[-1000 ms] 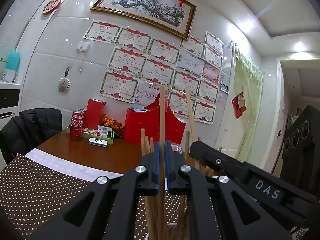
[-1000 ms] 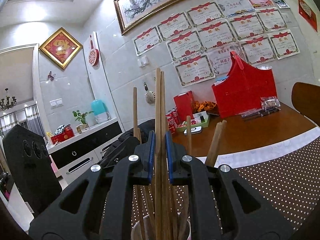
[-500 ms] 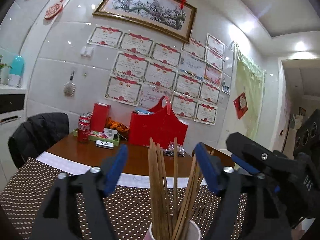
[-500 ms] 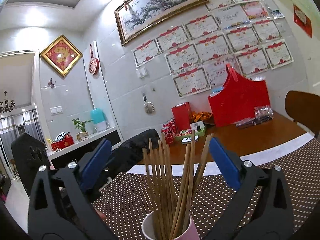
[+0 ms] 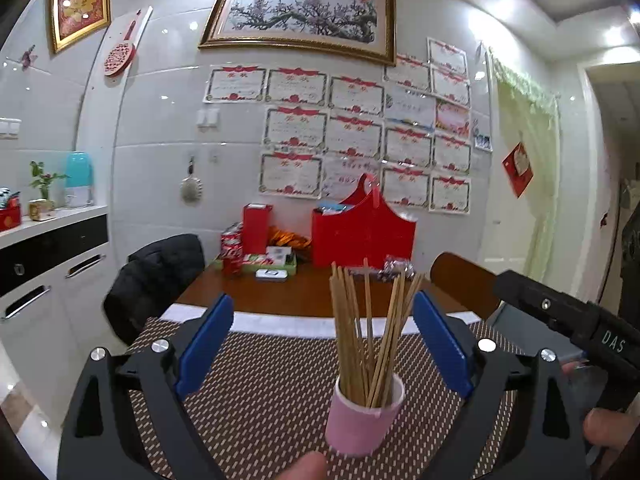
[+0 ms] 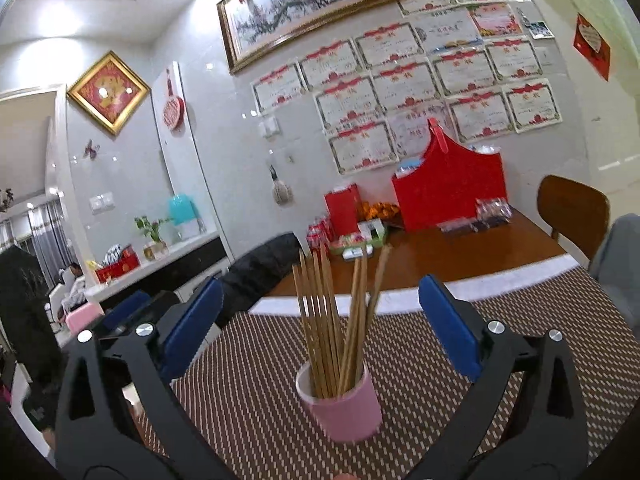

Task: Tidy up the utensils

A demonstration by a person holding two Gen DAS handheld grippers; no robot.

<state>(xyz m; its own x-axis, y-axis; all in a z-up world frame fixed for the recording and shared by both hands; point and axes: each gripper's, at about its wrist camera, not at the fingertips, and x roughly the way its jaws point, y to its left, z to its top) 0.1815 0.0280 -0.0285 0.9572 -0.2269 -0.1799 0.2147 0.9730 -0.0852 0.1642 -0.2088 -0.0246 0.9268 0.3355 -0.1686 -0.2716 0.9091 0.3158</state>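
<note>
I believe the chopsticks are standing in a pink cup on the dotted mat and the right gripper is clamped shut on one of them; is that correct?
Not quite. The chopsticks do stand in the pink cup on the dotted mat, but the right gripper is open: in the right wrist view its blue pads stand wide apart on either side of the bundle and touch no chopstick.

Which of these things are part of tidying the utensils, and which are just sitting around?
Part of the job:
- chopsticks
- pink cup holding them
- left gripper, jaws opening, nothing between the pads
- right gripper, open

Just lying about:
- red basket
- soda cans
- black jacket
</note>
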